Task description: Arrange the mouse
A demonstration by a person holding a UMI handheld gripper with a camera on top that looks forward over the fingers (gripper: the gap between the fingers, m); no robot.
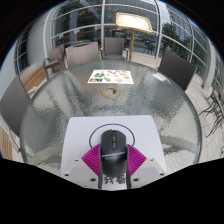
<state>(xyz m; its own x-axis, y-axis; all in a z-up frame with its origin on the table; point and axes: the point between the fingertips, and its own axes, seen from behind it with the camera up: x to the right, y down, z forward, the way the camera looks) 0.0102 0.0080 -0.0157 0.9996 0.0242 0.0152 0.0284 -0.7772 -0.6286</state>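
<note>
A black mouse (112,143) lies lengthwise between my gripper's (112,160) two fingers, its nose pointing away from me. The pink pads (92,160) press against its left and right sides with no gap showing. The mouse is over a white square mouse mat (84,136) that lies on the near part of a round glass table (55,100). The mouse's rear end is hidden by the gripper body. I cannot tell whether the mouse rests on the mat or hangs just above it.
A white sheet with coloured prints (110,75) lies at the table's far side, with a small pale object (113,90) just in front of it. Chairs (176,68) stand around the table, and another table (133,22) stands beyond.
</note>
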